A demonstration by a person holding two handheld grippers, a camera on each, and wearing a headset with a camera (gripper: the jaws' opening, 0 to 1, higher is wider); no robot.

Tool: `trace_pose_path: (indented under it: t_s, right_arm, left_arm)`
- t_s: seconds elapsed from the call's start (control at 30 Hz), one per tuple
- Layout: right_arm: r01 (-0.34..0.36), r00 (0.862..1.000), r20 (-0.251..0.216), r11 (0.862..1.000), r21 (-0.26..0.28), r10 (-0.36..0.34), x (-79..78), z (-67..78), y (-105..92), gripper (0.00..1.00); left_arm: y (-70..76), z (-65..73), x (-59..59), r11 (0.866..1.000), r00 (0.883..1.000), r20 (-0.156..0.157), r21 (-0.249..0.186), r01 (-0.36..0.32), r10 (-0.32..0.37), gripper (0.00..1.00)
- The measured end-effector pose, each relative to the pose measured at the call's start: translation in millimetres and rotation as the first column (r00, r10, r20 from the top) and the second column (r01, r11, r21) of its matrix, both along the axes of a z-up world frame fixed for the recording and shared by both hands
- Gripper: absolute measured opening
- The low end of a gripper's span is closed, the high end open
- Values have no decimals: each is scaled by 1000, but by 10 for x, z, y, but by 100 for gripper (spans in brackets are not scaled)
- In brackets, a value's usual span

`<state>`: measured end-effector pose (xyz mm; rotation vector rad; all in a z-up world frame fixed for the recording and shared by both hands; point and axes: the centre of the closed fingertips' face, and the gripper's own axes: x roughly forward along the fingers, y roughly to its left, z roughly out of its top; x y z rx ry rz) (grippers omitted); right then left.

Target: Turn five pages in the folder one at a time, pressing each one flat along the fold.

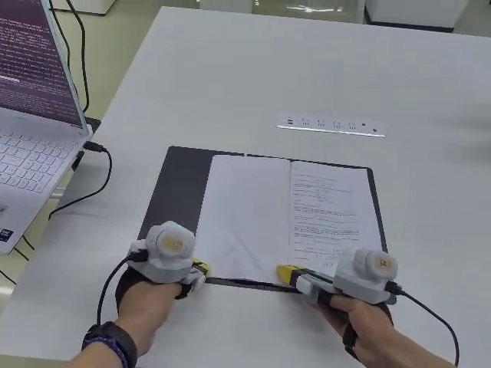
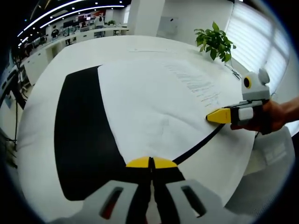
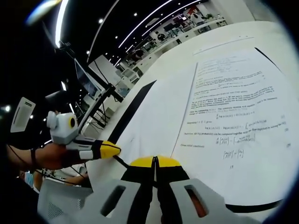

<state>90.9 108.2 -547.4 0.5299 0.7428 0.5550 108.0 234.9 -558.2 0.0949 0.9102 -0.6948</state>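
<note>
The folder (image 1: 178,192) is lying open and flat on the smooth white table (image 1: 230,77), just ahead of both tools. It is a matte black rectangular cover with thin white sheets inside. Beyond the left gripper (image 1: 198,269) a blank page (image 1: 245,218) is spreading out. Beyond the right gripper (image 1: 287,272) a printed page (image 1: 326,211) is carrying lines of small black text and formulas, too fine to read. Each gripper is showing grey plastic jaws capped in glossy yellow, and on both the yellow tips are pressed together with nothing between them. The left tips are sitting at the folder's near edge by the blank page's corner, while the right tips are pointing toward the left gripper, at the near edge close to the fold. The left hand (image 1: 149,303) and the right hand (image 1: 368,322) are gripping the handles from behind — a dark wristband (image 1: 115,337) is circling the left wrist.
</note>
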Motion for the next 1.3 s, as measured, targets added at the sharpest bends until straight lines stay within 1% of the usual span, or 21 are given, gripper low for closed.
trace_pose_path:
  t_s: [0.23, 0.3, 0.4, 0.47, 0.6, 0.63, 0.73, 0.83, 0.93, 1.03, 1.07, 1.13, 1.23, 1.3]
  right_arm:
    - [5, 1000, -8, 1000, -1, -5, -22, -9, -4, 0]
    - [4, 1000, -9, 1000, -7, -4, -23, -8, -4, 0]
    - [6, 1000, -17, 1000, -7, -6, -29, -5, -8, 0]
    - [5, 1000, -21, 1000, -8, -5, -36, -5, -10, 0]
    - [-1, 1000, -22, 1000, -15, 1, -47, 20, -12, 0]
    - [2, 1000, -26, 1000, -13, -2, -52, 24, -15, 0]
    - [5, 1000, -21, 1000, -12, -6, -63, 64, -41, 0]
    - [10, 1000, -3, 1000, -11, -10, -63, 139, -77, 2]
    - [15, 1000, 14, 1000, -19, -15, -49, 187, -122, 4]
    - [36, 999, 24, 999, -34, -35, -37, 219, -170, 9]
    - [54, 998, 35, 998, -37, -53, -28, 247, -188, 12]
    - [75, 996, 41, 997, -35, -74, -28, 273, -205, 15]
    - [95, 995, 40, 995, -43, -93, -64, 288, -222, 18]
    - [93, 996, 22, 994, -54, -92, -106, 261, -230, 18]
  left_arm:
    - [12, 2, -8, 999, 999, -17, -7, -41, 41, 0]
    - [19, -6, -14, 998, 998, -10, -4, -60, 60, 0]
    - [13, -1, -42, 998, 998, 15, 12, -58, 58, 0]
    - [18, 0, -57, 998, 998, 15, 10, -61, 60, 0]
    - [30, 14, -89, 997, 997, 1, -7, -74, 74, 0]
    - [22, 36, -96, 997, 997, 3, -20, -74, 74, 1]
    - [8, 95, -113, 997, 998, 11, -31, -69, 69, 4]
    - [-30, 177, -122, 998, 998, 27, -41, -57, 58, 7]
    - [-69, 222, -125, 998, 998, 36, -52, -45, 47, 10]
    - [-123, 288, -146, 997, 998, 42, -63, -34, 36, 12]
    - [-150, 314, -153, 997, 998, 45, -73, -32, 35, 13]
    - [-178, 356, -161, 996, 998, 49, -85, -33, 37, 15]
    - [-228, 446, -184, 994, 998, 58, -102, -31, 37, 17]
    - [-242, 492, -184, 993, 997, 66, -112, -32, 39, 18]
